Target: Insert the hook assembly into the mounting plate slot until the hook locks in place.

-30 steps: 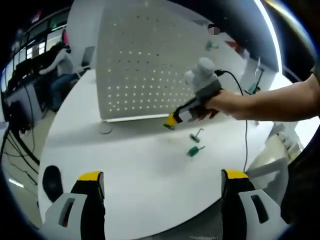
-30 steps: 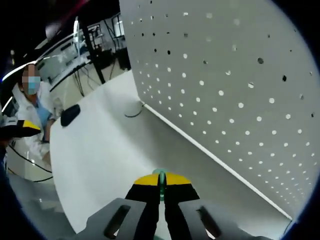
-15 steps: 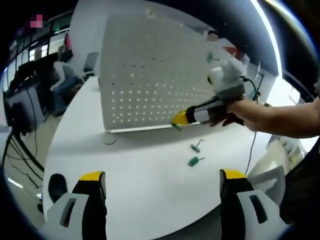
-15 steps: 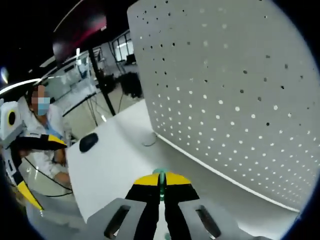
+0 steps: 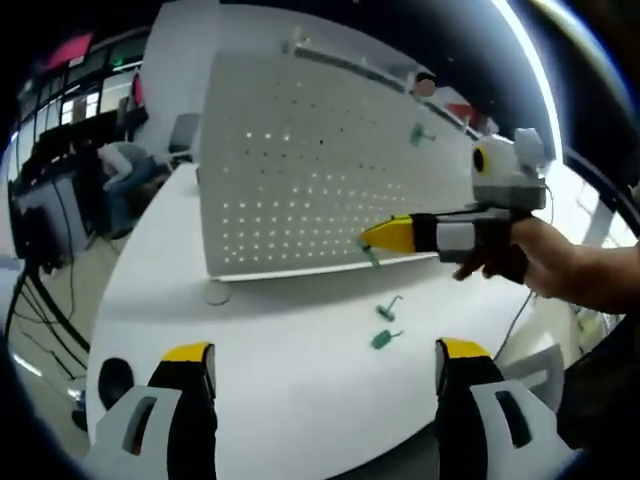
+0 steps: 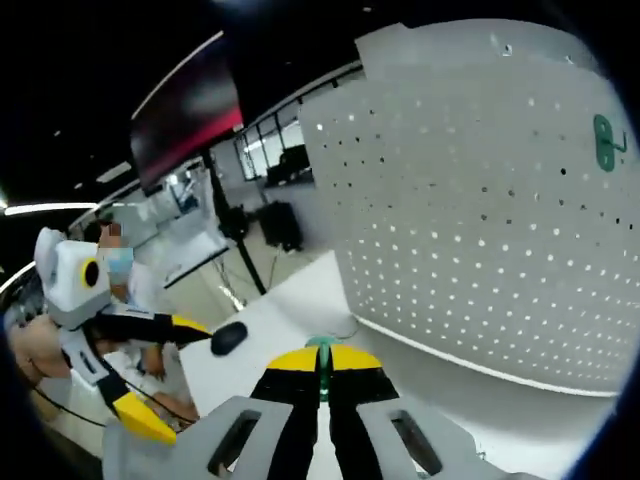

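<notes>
A white perforated mounting plate (image 5: 310, 170) stands upright on the white table (image 5: 270, 360); the right gripper view shows its holed face (image 6: 480, 240). One green hook (image 5: 421, 133) hangs on it near the top right, also visible as a green hook (image 6: 604, 141). My right gripper (image 5: 385, 236) is shut on a green hook (image 5: 371, 256), held in front of the plate's lower edge; the hook's green edge (image 6: 322, 362) sticks up between the shut jaws. Two more green hooks (image 5: 386, 325) lie on the table. My left gripper (image 5: 315, 365) is open above the table's near side.
A dark round object (image 5: 112, 378) lies at the table's left edge, also seen as a dark round object (image 6: 229, 338). A small round pad (image 5: 216, 295) sits by the plate's left foot. A person (image 6: 115, 275) is behind the left gripper (image 6: 150, 375). Desks and chairs stand beyond the table.
The right gripper has drawn back to the right and risen with its hook, turning level toward the plate. Its view now takes in the plate's top edge and the hung hook.
</notes>
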A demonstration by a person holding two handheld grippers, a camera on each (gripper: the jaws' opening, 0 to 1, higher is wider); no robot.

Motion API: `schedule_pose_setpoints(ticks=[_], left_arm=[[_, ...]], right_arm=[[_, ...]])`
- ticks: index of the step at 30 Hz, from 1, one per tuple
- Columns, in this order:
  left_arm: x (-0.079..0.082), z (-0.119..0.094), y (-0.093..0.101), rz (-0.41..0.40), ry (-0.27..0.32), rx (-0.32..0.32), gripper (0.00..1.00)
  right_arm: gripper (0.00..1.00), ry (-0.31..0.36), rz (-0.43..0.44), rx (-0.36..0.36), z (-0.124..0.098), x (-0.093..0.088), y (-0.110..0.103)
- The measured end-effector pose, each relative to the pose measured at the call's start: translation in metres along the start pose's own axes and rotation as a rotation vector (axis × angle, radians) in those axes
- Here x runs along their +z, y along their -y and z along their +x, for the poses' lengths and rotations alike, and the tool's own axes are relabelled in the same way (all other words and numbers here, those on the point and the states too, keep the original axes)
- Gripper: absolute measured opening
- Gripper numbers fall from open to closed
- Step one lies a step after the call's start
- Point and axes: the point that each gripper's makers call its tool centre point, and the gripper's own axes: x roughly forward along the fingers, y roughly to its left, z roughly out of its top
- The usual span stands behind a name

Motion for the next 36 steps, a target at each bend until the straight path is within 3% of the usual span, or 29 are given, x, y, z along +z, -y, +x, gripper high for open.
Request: schedule_pose_setpoints(ticks=[5,12,36], left_arm=[[0.009,0.002,0.006,-0.013,0.022,-0.022,0.89],[0.018,0.003,0.015,-0.027,0.047,-0.053,0.82],[0.037,-0.005,0.024,-0.04,0.121,-0.109,0.35]], right_arm=[[0.0,0.07,0.057,0.026,-0.008,0.008,-0.019],[0.0,0.116,0.111,0.047,-0.016,0.009,-0.036],[0.0,0.21,0.105,0.119,-0.023,0.02,-0.074]])
